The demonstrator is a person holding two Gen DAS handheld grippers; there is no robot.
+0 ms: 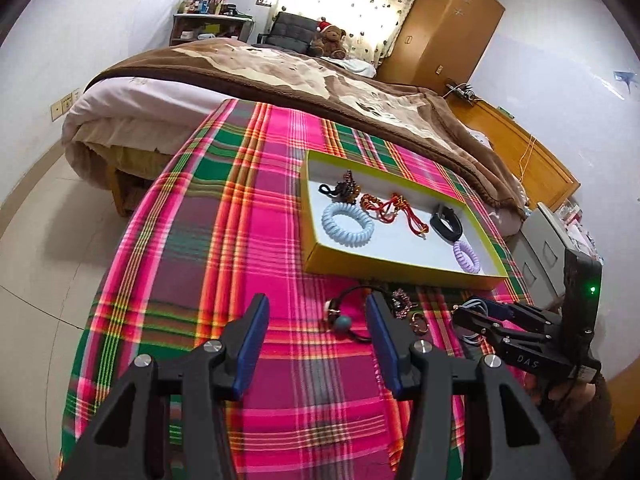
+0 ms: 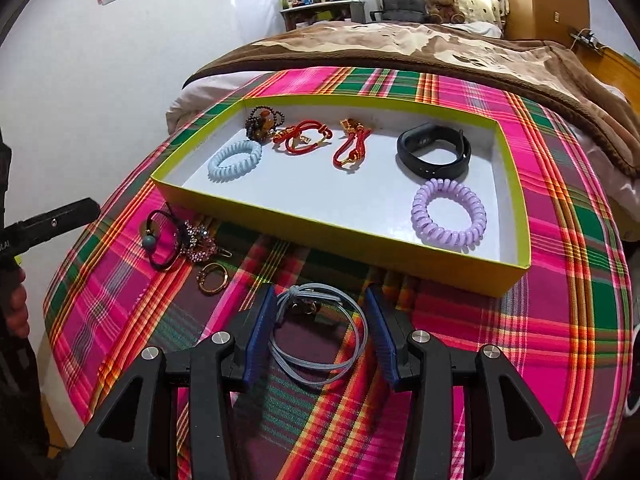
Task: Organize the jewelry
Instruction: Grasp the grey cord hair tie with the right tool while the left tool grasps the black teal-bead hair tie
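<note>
The right tongs [image 2: 320, 332] stand apart around the pale blue-grey elastic hair loop [image 2: 316, 340] lying flat on the plaid-covered desk [image 2: 520, 340], just in front of the yellow-walled cardboard tray [image 2: 320, 228]. The left tongs [image 1: 316, 336] are also apart, holding nothing, near the black hair tie with a teal bead [image 1: 344, 320]. The thin, slack loop could slip out if pinched on only one strand, or snag the cloth.

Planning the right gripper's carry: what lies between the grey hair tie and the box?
Only bare plaid cloth, seen in the right wrist view, separates the tie from the box.
</note>
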